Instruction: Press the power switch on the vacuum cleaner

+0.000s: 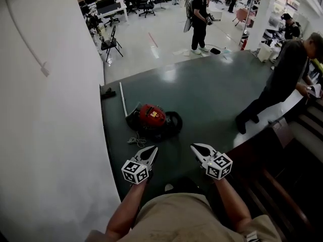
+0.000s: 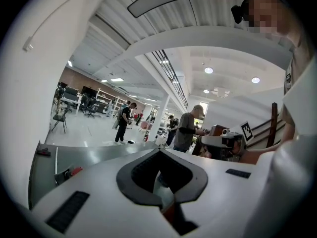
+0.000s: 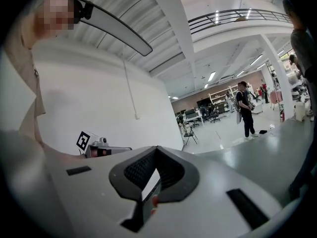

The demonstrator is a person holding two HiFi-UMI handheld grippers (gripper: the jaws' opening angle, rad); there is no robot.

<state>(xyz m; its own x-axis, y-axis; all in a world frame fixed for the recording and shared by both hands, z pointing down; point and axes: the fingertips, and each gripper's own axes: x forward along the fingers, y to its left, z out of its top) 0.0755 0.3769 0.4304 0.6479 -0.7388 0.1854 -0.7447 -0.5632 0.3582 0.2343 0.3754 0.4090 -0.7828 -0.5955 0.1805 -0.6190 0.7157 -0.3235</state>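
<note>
The vacuum cleaner (image 1: 153, 117) is a red canister with black sides and lies on the dark green floor near the white wall, ahead of both grippers. A sliver of it (image 2: 74, 171) shows low at the left of the left gripper view. My left gripper (image 1: 153, 149) is held out short of the vacuum's near side, jaws shut and empty. My right gripper (image 1: 194, 147) hangs beside it, to the right of the vacuum, also shut with nothing in it. Each gripper view shows its own jaw tips (image 2: 159, 151) (image 3: 156, 148) meeting, with open room beyond them.
A white wall (image 1: 50, 135) runs along the left. A white wand (image 1: 122, 99) and a coiled cord (image 1: 136, 141) lie by the vacuum. A person (image 1: 282, 79) stands at the right by dark stairs (image 1: 298, 150). Another person (image 1: 199, 19) and a chair (image 1: 112, 43) are farther off.
</note>
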